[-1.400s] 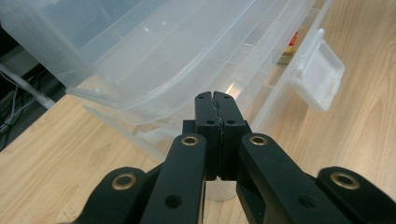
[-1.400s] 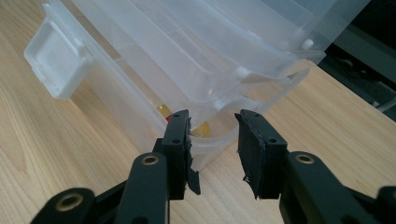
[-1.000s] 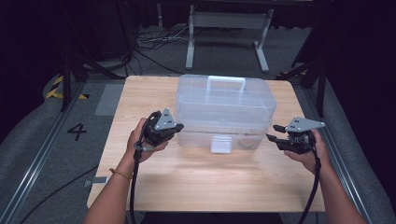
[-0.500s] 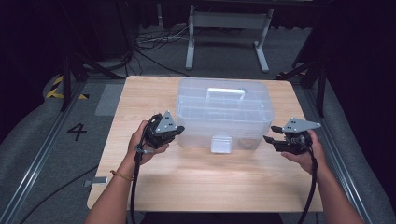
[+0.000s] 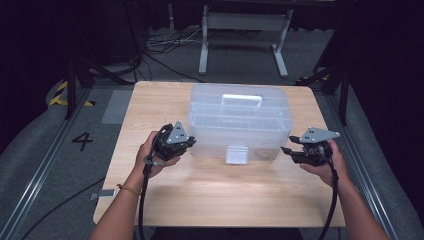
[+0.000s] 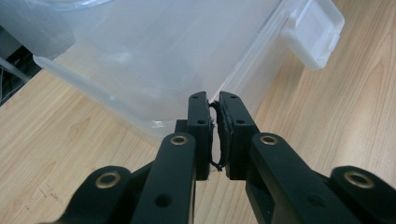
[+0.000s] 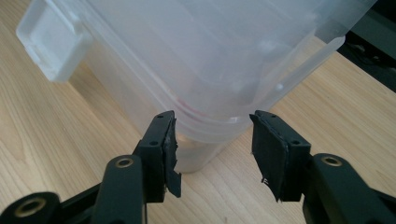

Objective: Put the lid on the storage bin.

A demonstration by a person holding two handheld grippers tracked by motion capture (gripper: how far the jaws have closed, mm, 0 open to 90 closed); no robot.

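A clear plastic storage box (image 5: 240,122) with a white top handle (image 5: 241,100) and a white front latch (image 5: 236,154) stands on the wooden table (image 5: 225,200). My left gripper (image 5: 190,142) is at the box's front left corner. Its jaws have just been opening. In the left gripper view the left gripper (image 6: 214,100) shows a narrow slit, with the box (image 6: 140,56) just ahead of its tips. My right gripper (image 5: 286,150) is at the front right corner and has been opening a little. The right gripper (image 7: 212,123) is open around the corner of the box (image 7: 210,51) without touching it.
The latch (image 6: 315,32) shows at the upper right of the left gripper view, and the latch (image 7: 49,42) at the upper left of the right gripper view. Bare wood lies in front of the box. Dark floor, cables and a metal stand (image 5: 242,30) lie beyond the table.
The box's lid and handle sit slightly lower in the high view than a second ago, while its front latch stays put. Both hands have barely moved.
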